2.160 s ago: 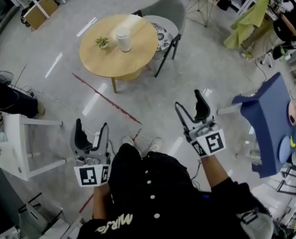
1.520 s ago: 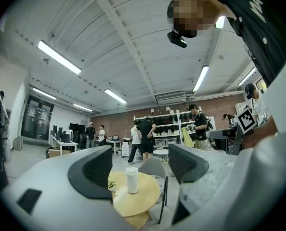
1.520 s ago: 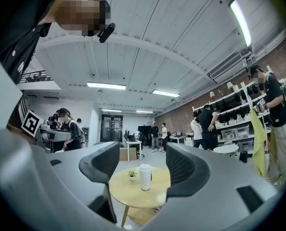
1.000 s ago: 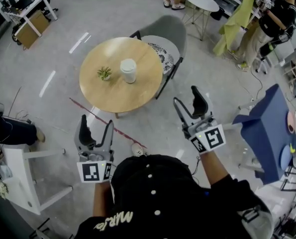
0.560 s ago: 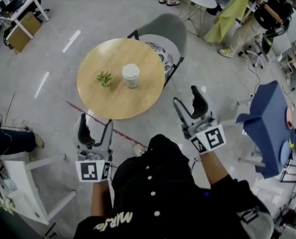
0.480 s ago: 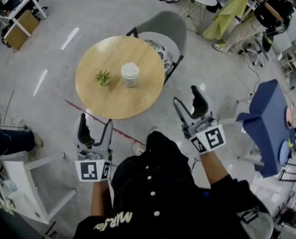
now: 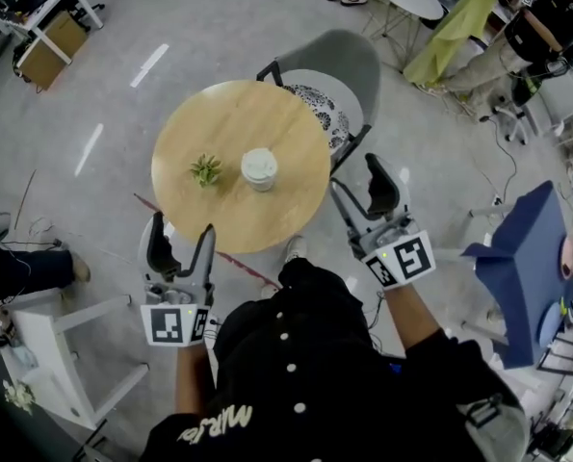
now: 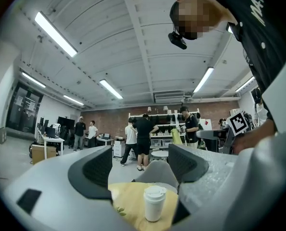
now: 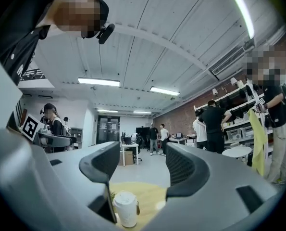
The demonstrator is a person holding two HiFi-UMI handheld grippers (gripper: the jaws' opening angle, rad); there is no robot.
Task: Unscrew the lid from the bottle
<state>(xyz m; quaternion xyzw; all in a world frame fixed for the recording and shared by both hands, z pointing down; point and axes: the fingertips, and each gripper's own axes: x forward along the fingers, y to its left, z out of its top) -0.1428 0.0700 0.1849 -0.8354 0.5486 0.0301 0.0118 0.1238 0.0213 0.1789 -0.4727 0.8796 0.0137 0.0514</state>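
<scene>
Left gripper (image 7: 180, 231) and right gripper (image 7: 355, 177) both gape empty; your upright bottle (image 7: 259, 168) sits ahead on the worktop (image 7: 219, 128), roughly between them.

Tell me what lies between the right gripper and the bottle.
Nothing but bare wood of the round table: in the head view the right gripper hangs open near its edge, the bottle standing mid-table.

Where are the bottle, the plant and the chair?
bottle (image 7: 259, 166), head view, on its white lid.
plant (image 7: 206, 169), head view, on its leaves.
chair (image 7: 338, 54), head view, on its grey backrest.
</scene>
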